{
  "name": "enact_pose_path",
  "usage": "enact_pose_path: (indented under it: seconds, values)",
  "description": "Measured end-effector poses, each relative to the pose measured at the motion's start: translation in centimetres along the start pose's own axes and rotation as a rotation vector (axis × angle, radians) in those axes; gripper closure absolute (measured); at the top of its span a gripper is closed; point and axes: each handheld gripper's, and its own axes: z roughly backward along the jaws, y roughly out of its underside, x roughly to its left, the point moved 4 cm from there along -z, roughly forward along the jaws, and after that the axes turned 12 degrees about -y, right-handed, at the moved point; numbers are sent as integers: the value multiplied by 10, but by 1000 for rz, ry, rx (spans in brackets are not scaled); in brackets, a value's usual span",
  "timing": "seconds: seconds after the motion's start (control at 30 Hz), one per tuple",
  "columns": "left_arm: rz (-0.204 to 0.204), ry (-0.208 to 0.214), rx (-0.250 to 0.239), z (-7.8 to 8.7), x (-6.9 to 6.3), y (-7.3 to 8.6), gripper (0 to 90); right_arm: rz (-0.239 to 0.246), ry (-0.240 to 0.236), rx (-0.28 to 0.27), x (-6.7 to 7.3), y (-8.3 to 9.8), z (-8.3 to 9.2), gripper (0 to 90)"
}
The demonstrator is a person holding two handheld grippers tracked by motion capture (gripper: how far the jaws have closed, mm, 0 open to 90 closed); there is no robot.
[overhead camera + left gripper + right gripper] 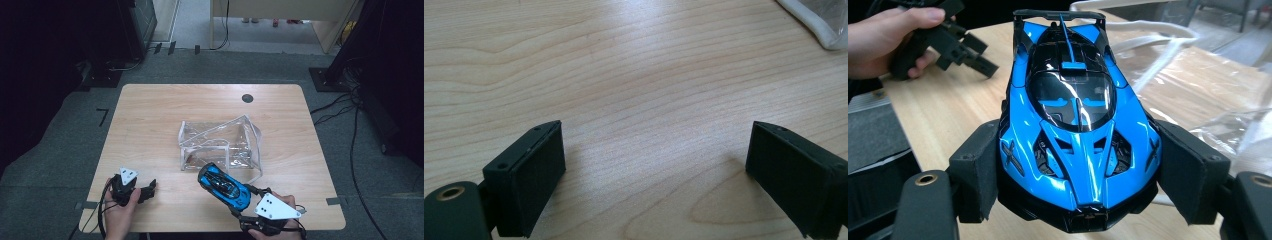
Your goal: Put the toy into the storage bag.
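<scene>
A blue and black toy sports car (223, 184) hangs above the table's front, just before the clear plastic bag (220, 142). My right gripper (246, 199) is shut on its nose; in the right gripper view the black pads (979, 172) press both flanks of the toy car (1075, 120), whose rear wing points away from me. My left gripper (145, 190) rests low over the table near the front left, held in a hand. Its jaws stand wide apart in the left gripper view (654, 165), with bare wood between them.
The wooden table (150, 115) has a round dark cable hole (247, 98) at the back. The bag's white-edged corner (824, 25) shows at the upper right of the left gripper view. Cables and dark stands lie on the grey floor around.
</scene>
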Motion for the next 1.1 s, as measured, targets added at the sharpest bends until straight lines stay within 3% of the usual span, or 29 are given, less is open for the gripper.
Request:
enact_pose_path:
  seconds: [0.67, 1.1]
  values:
    - [-1, 1, 0, 0, 0, 0, 91, -82, 119, -33, -27, 2, 26, 265]
    - [-2, 2, 0, 0, 0, 0, 91, -162, 203, -1, -39, 13, 29, 265]
